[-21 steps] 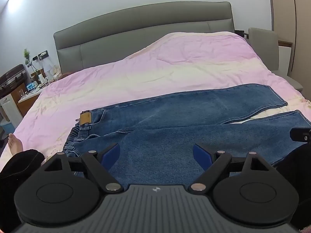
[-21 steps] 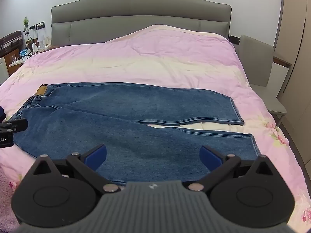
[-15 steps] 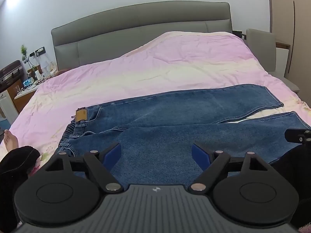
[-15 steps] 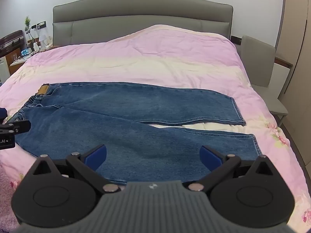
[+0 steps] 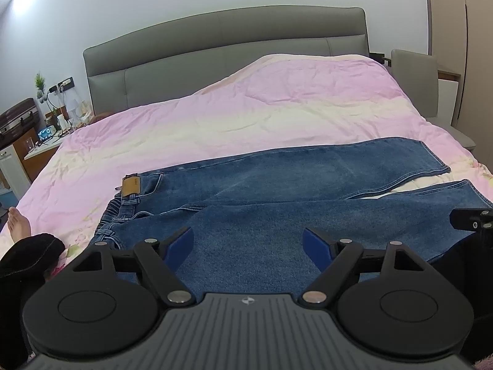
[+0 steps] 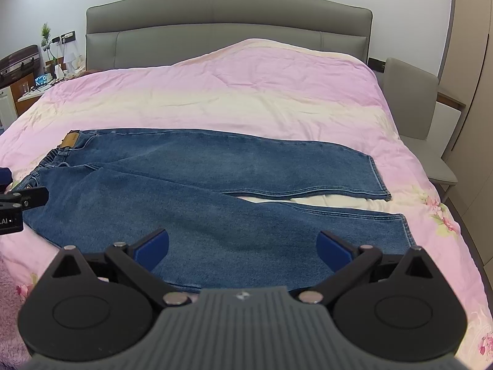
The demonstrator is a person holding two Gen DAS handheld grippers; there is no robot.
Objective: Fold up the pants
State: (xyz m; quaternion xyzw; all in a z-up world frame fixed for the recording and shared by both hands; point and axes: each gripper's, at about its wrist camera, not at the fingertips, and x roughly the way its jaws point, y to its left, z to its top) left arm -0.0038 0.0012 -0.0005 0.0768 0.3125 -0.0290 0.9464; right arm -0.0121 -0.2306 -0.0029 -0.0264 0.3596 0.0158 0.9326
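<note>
Blue jeans point(image 5: 277, 191) lie flat on the pink bed, waistband with a tan patch point(image 5: 131, 186) at the left, both legs running right and splayed apart at the hems. They also show in the right wrist view point(image 6: 200, 185). My left gripper point(image 5: 248, 245) is open and empty, above the near leg close to the seat. My right gripper point(image 6: 243, 246) is open and empty, above the near leg toward its hem point(image 6: 406, 231). Part of the right gripper point(image 5: 471, 219) shows at the right edge of the left wrist view.
The pink duvet point(image 6: 246, 92) covers the bed, with a grey headboard point(image 6: 228, 15) behind. A grey chair point(image 6: 416, 98) stands at the right, a cluttered bedside table point(image 5: 40, 135) at the left. A bare foot point(image 5: 18, 225) and dark cloth point(image 5: 27, 252) are at the left edge.
The left gripper has shifted slightly left and back, so the jeans sit a little further right in its view. The right gripper has barely moved. Both stay open.
</note>
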